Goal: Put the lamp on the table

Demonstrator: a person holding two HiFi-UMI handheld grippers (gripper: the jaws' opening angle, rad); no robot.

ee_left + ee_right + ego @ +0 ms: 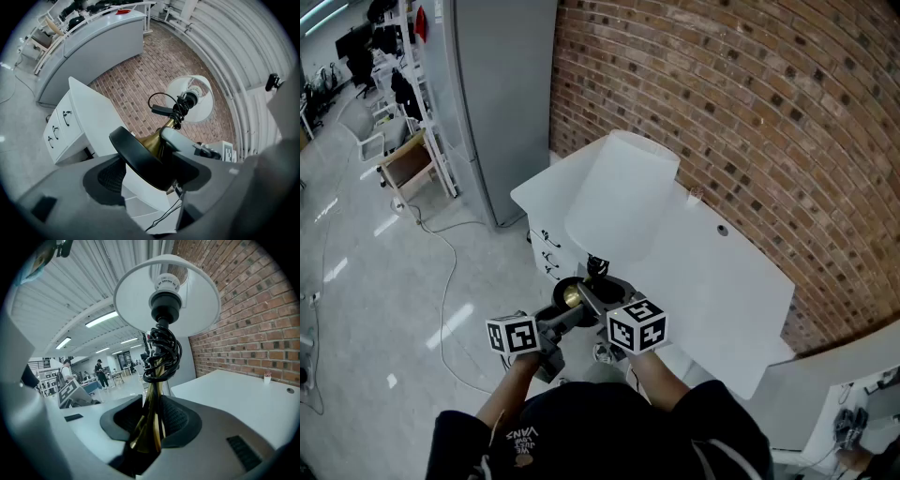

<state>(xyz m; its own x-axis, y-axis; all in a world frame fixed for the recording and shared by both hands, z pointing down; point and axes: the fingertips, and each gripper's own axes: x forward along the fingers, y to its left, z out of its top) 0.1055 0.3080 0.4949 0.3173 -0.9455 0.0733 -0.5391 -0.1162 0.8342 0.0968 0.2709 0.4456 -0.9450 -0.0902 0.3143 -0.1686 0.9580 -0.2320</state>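
Plainly, the only container is the set of drawers (546, 248) under the white table (722, 281); they are shut, so their contents are hidden. The lamp (623, 202) is in the air, tilted, its white shade (197, 310) over the table's near corner and its base (140, 157) off the edge above the floor (384, 281). Inside the shade sits a bulb (167, 283), and a black cord (161, 355) is coiled round the brass stem (149, 420). The left gripper (150, 174) has its jaws spread wide on the black disc of the base. The right gripper (150, 423) is clamped narrowly on the stem. A brick wall (750, 112) runs behind the table, a grey cabinet (502, 94) stands at its far end, and a loose cable (445, 281) trails over the floor. A small thing (695, 195) on the table near the wall is too small to name. In the head view the shade covers much of the tabletop.
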